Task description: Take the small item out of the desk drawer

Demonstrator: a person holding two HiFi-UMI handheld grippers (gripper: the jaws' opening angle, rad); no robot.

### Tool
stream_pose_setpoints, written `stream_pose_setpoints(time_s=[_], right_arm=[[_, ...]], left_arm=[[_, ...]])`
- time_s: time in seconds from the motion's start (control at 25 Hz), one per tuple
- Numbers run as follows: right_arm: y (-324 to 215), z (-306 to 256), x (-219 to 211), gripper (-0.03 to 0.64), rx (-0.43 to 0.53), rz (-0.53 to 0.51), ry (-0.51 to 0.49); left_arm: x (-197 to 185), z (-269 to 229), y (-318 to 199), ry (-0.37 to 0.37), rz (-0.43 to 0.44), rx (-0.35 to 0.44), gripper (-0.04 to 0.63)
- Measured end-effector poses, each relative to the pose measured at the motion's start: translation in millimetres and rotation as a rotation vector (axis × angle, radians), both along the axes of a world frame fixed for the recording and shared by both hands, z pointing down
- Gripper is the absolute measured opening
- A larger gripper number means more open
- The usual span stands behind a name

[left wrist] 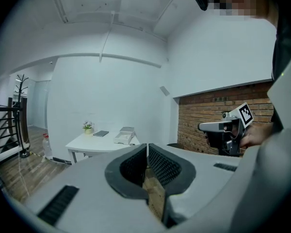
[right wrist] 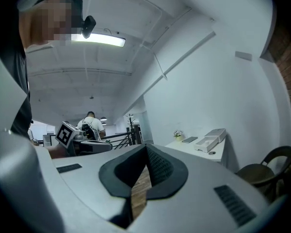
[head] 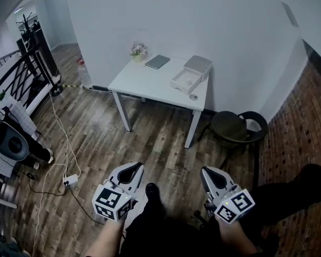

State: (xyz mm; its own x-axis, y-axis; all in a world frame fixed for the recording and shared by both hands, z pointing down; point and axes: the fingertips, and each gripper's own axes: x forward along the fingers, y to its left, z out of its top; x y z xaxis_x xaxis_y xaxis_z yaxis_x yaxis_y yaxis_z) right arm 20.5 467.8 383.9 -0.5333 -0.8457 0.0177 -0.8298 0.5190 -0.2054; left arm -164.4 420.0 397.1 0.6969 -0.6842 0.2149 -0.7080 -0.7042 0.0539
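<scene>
Standing well back from the white table (head: 144, 83), you hold both grippers low in front of you. The left gripper (head: 132, 167) has its jaws closed pad to pad with nothing between them, and the right gripper (head: 208, 171) is closed and empty as well.

The white drawer unit (head: 199, 64) sits at the table's right end against the wall. Its drawer (head: 184, 81) is pulled out toward you, but what lies inside is too small to make out. A small round item (head: 193, 96) rests on the tabletop just in front of the drawer, near the front right corner. Farther left on the table are a dark notebook (head: 158, 61) and a flower pot (head: 138, 51).

A black chair (head: 236, 127) stands just beside the table's right leg, on your right. On the wooden floor to your left, a white cable (head: 60, 123) trails down to a power strip (head: 70, 181).
</scene>
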Motion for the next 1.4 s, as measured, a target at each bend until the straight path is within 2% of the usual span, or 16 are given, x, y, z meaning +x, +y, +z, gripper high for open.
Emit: stream_pose_setpoints(time_s=[0.16,0.36,0.6,0.84,1.2,1.4], right_arm=[[-32,11,7,0.003,-0.027,0.018,0.002],[-102,18,16,0.003,-0.069,0.068,-0.011],[-195,10,7,0.003,-0.084,0.101,-0.005],[-279,6,-6,0.003,-0.088,0.12,-0.002],[-350,11,-31,0.003,-0.097,0.118,0.011],[-379,16,-22,0.003,-0.115,0.116,0.011]], left_arm=[[14,6,-42,0.017,0.034,-0.001,0.021],[29,5,-116,0.027,0.086,0.012,0.02],[23,11,-220,0.047,0.121,-0.03,0.021],[19,6,-309,0.051,0.162,-0.013,0.021],[3,11,-380,0.067,0.189,-0.023,0.021],[8,18,-404,0.072,0.189,-0.046,0.021]])
